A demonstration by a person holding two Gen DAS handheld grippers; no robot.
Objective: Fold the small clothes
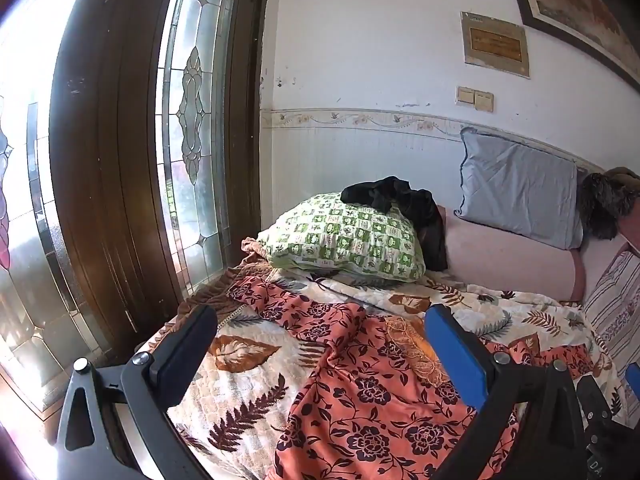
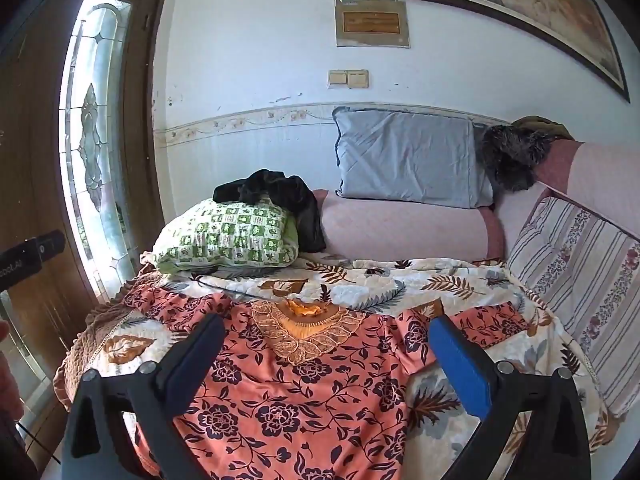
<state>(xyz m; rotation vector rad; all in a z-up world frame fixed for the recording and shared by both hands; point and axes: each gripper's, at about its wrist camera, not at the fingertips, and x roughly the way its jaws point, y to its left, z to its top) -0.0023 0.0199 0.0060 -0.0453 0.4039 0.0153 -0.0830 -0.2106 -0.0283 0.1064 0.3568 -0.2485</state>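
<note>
Item: orange floral garment (image 2: 304,392), laid flat on a leaf-patterned bedspread (image 2: 400,284) at the near end of a bed.

Position relative to the right gripper (image 2: 326,336): the garment is seen below and between the two fingers, which are spread wide with nothing held. The embroidered neckline (image 2: 304,332) is centred in the gap, nearer the tips; one sleeve (image 2: 480,324) extends outward past the blue finger (image 2: 460,364), the other toward the door-side edge of the bed.

Position relative to the left gripper (image 1: 320,328): the fingers are likewise set wide apart and empty. The garment is seen between them, with cloth running under the blue finger (image 1: 456,352); whether it is touched cannot be told. The black finger (image 1: 184,344) is over bare bedspread.

Appearance: salmon-orange cloth printed with dark flowers and vines; tan lace-like trim round the neck, with brighter orange lining visible inside the opening. Front upward; mild creasing, one sleeve bunched.

Adjacent items: green checked pillow (image 2: 228,236) with a black garment (image 2: 280,196) on top, at the far end of the bedspread; grey pillow (image 2: 408,160) against the wall.
</note>
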